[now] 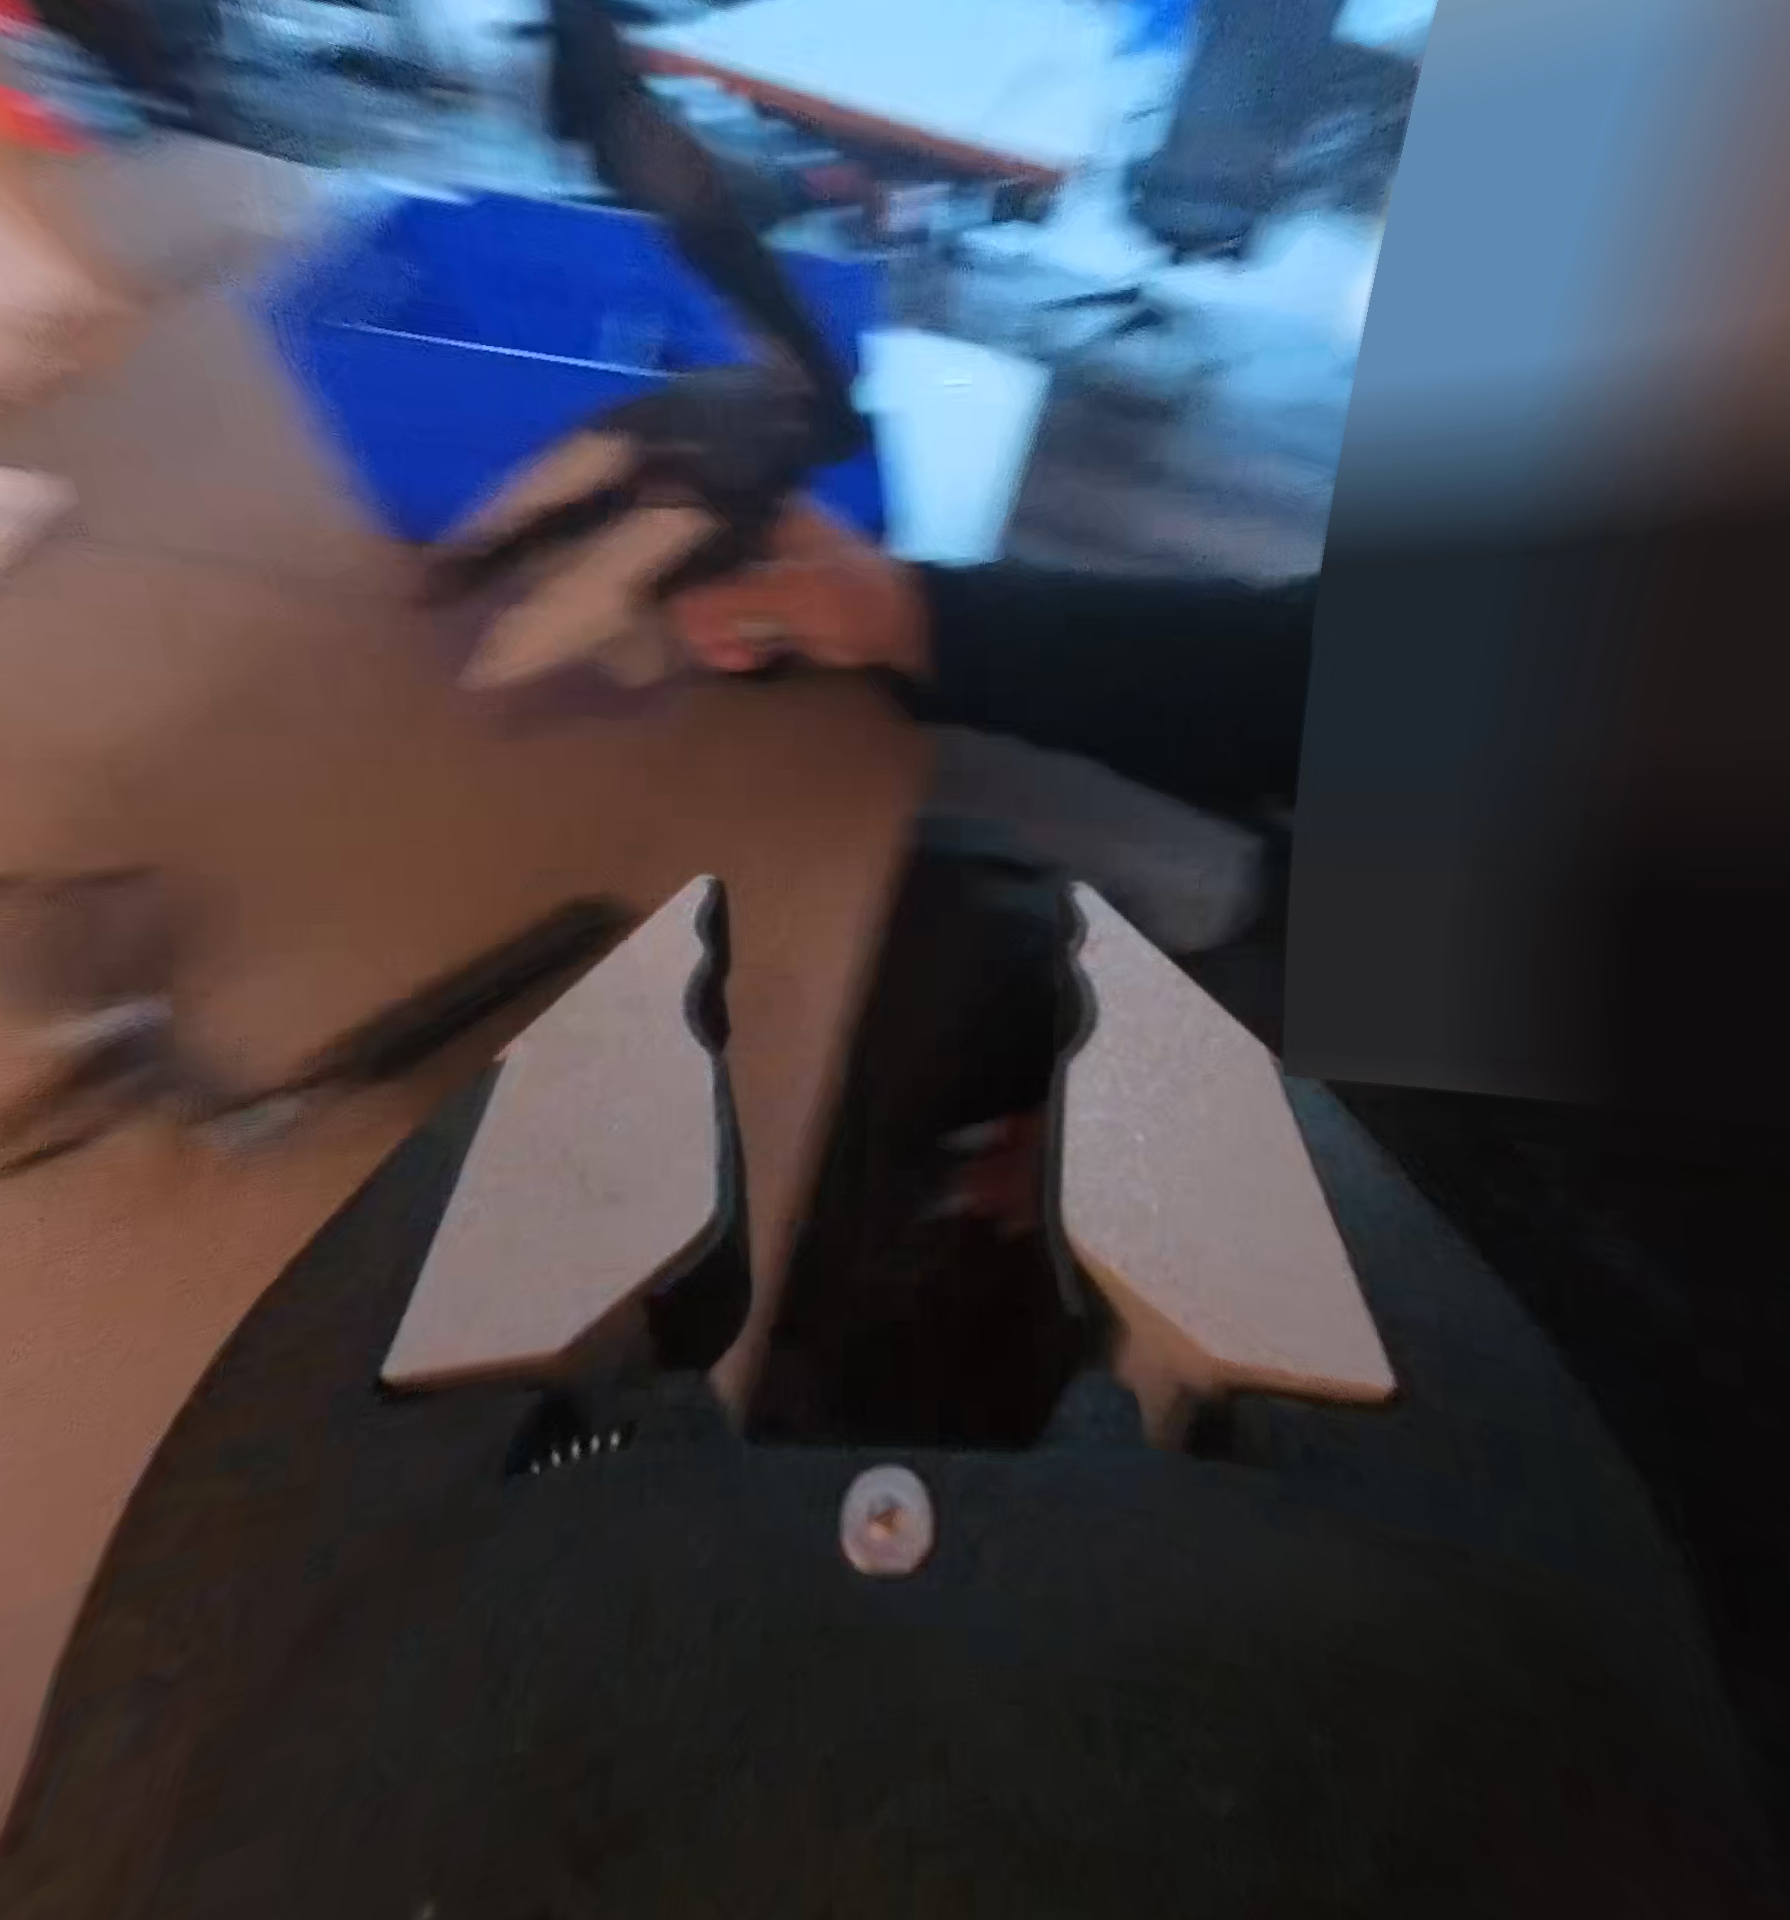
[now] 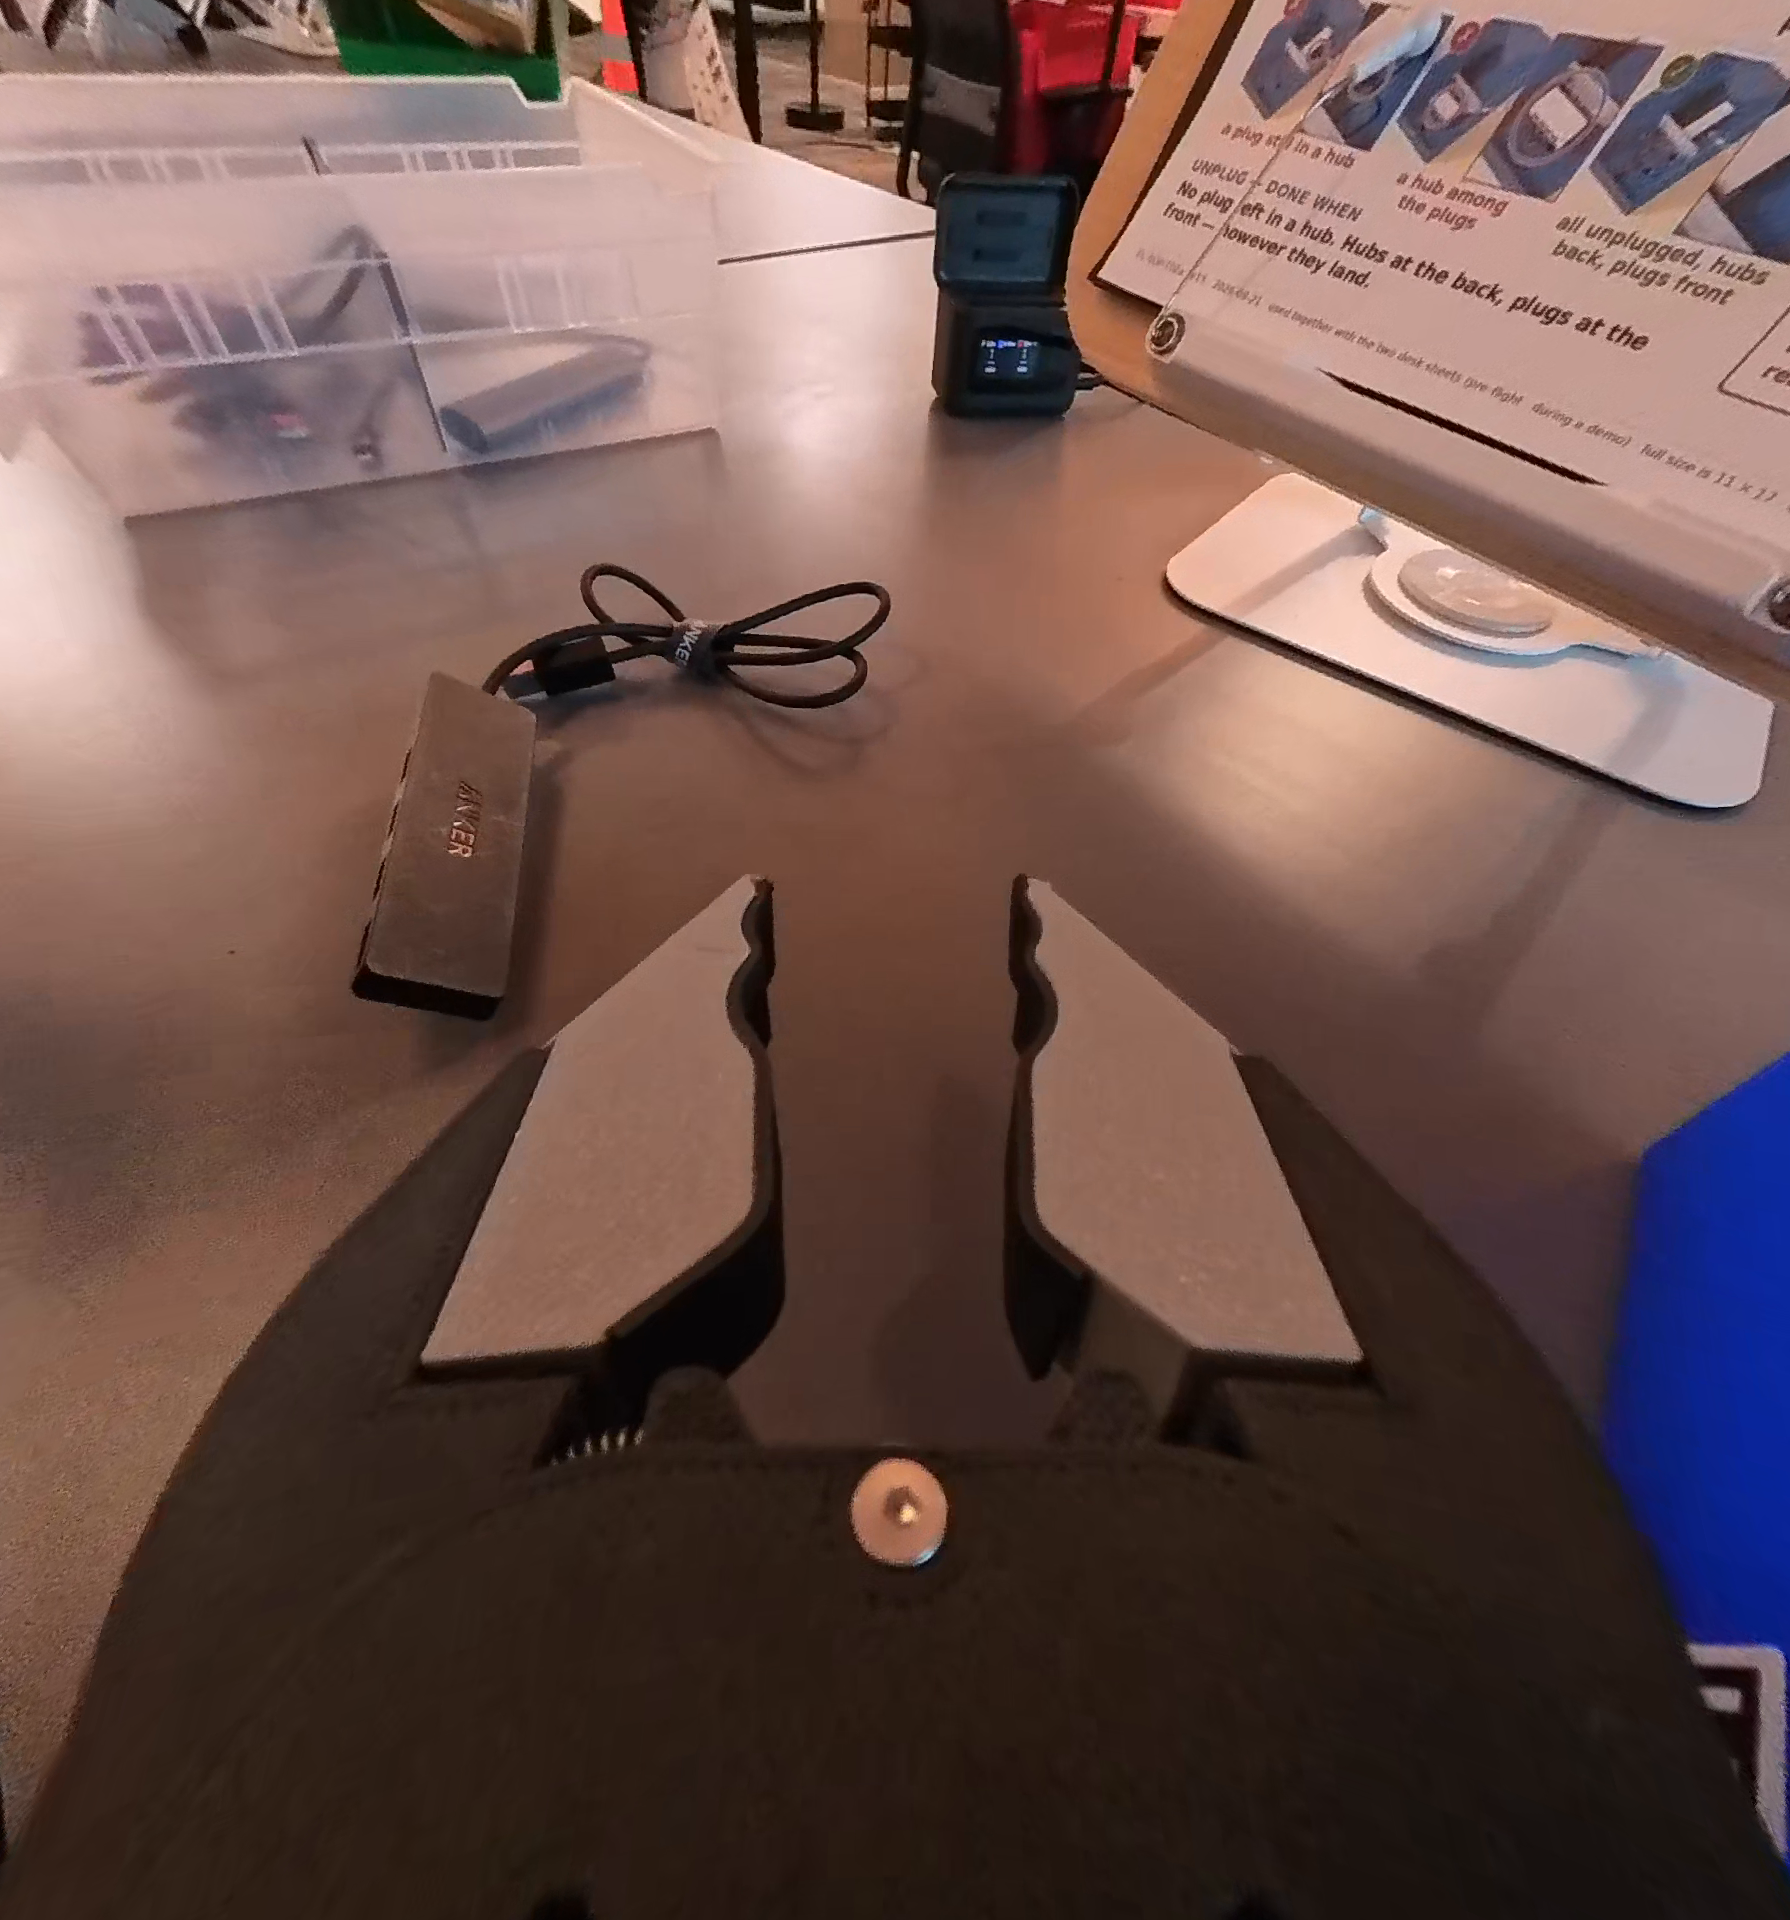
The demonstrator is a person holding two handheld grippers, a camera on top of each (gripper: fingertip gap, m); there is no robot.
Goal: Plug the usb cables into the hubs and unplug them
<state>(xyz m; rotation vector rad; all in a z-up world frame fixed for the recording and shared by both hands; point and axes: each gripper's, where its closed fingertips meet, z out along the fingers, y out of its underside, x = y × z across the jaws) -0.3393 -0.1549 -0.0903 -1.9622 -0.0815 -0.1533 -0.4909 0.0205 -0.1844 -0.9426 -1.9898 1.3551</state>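
In the right wrist view a dark grey USB hub [image 2: 449, 844] lies on the grey table [image 2: 974, 665], its black cable [image 2: 725, 649] coiled and strapped behind it. My right gripper [image 2: 889, 883] is open and empty, just right of the hub's near end. The left wrist view is badly blurred. My left gripper [image 1: 891, 888] is open and empty over the table's near edge. The other gripper [image 1: 600, 582] shows farther off, held by a hand [image 1: 808, 613]. A blurred dark streak [image 1: 434, 1029] on the table to the left may be a cable or hub.
A frosted plastic bin [image 2: 371, 312] with another hub and cables stands at the back left. A small black device with a lit screen [image 2: 1000, 301] sits at the back. An instruction sheet on a white stand [image 2: 1473, 634] fills the right. A blue box [image 1: 517, 364] stands nearby.
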